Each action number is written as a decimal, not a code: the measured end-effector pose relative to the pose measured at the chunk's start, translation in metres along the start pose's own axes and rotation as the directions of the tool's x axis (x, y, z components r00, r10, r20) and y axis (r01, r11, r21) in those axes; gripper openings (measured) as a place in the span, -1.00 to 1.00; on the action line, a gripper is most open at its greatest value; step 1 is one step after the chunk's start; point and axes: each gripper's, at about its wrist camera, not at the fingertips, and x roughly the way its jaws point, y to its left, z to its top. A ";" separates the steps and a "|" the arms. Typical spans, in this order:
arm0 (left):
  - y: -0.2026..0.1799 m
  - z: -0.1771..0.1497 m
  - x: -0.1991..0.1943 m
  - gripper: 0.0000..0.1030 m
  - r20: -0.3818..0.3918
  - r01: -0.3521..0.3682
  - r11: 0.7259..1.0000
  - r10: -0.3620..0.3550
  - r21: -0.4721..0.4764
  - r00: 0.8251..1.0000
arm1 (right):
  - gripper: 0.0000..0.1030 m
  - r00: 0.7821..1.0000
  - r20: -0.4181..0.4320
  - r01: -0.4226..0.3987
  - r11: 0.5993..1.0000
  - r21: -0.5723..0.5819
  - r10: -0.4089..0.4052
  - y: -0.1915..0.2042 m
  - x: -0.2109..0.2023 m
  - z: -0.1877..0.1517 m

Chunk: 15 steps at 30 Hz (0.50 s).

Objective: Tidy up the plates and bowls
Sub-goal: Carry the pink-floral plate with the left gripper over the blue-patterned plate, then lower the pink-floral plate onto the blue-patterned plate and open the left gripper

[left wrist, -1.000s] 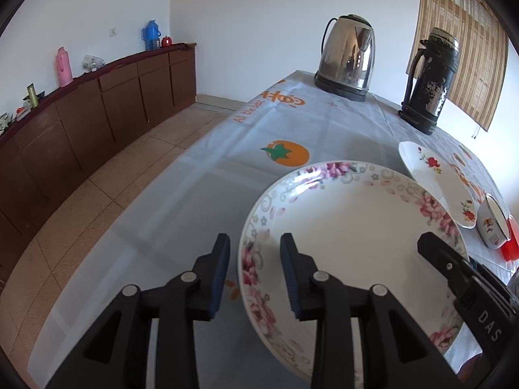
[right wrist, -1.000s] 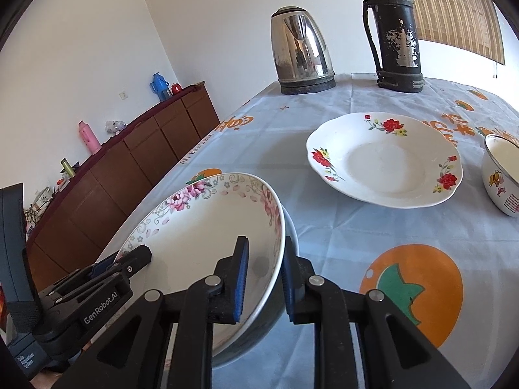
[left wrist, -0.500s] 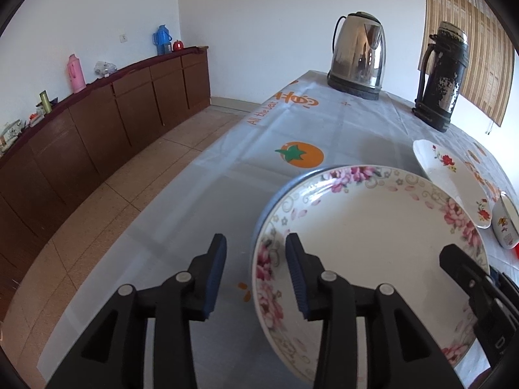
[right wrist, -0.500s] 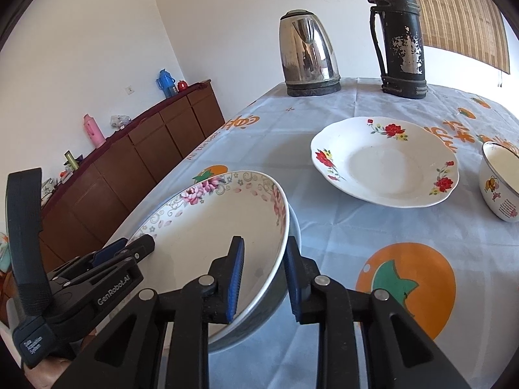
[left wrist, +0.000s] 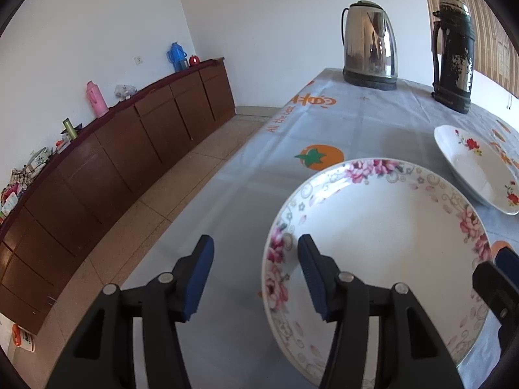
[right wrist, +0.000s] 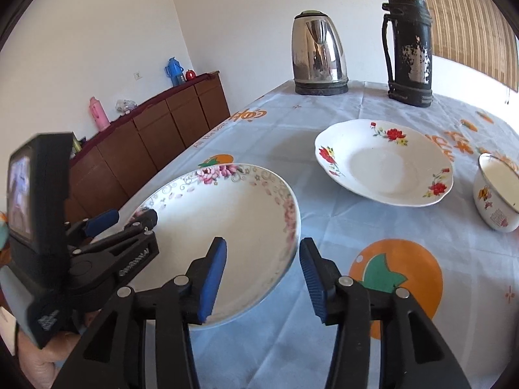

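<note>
Both grippers (left wrist: 254, 274) (right wrist: 262, 270) opening astride plate (left wrist: 382, 227) rim

Table (right wrist: 373, 227) under a grey orange-print cloth, pink-flowered plate (right wrist: 227, 214), red-flowered plate (right wrist: 382, 159), bowl (right wrist: 496, 201), kettle (right wrist: 318, 55), flask (right wrist: 408, 45)

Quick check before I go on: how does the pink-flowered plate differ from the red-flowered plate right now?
The pink-flowered plate has pink blossoms and grey scrollwork round a smooth rim; the red-flowered plate has red flower sprays and a wavy rim. The pink-flowered plate lies nearest, its rim between the opening jaws of the left gripper and right gripper; the red-flowered plate sits farther back, clear of both. Both are white, shallow and upright on the tablecloth.
</note>
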 end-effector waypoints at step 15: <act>0.012 -0.002 -0.074 0.53 0.181 0.048 0.996 -0.034 -0.075 0.983 | 0.05 0.974 0.214 0.063 0.996 0.057 -0.073 -0.042 -0.052 -0.004</act>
